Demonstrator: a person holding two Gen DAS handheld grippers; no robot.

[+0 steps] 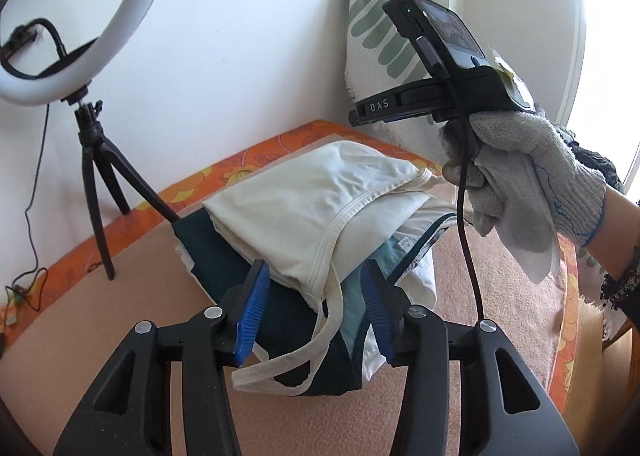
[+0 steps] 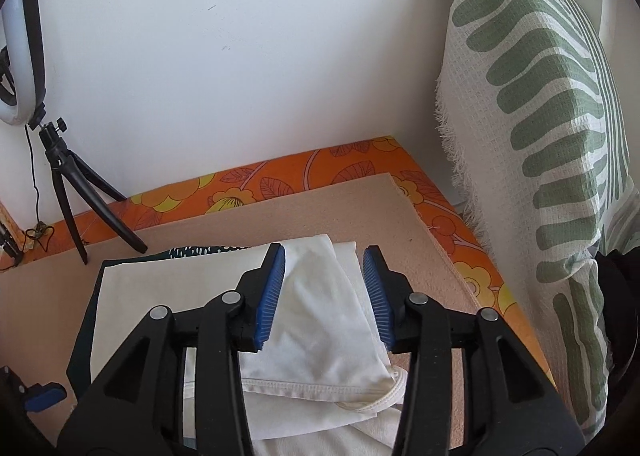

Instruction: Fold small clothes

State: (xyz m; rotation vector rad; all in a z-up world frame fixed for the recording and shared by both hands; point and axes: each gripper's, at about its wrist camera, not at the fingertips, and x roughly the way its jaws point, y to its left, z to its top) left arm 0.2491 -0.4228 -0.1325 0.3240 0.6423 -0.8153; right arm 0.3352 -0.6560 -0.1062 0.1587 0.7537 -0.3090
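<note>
One cream top (image 1: 320,192), strap-end toward camera.

Right gripper (image 2: 324,298) over white garment (image 2: 320,320), jaws apart, blue pads clear of cloth. Garment folded, on top of a dark garment (image 2: 86,320), on beige mat (image 2: 248,216). Orange floral cloth (image 2: 280,172) along mat's far and right edges. Tripod (image 2: 76,192) at far left corner. Green-patterned pillow (image 2: 540,116) upright at right edge
</note>
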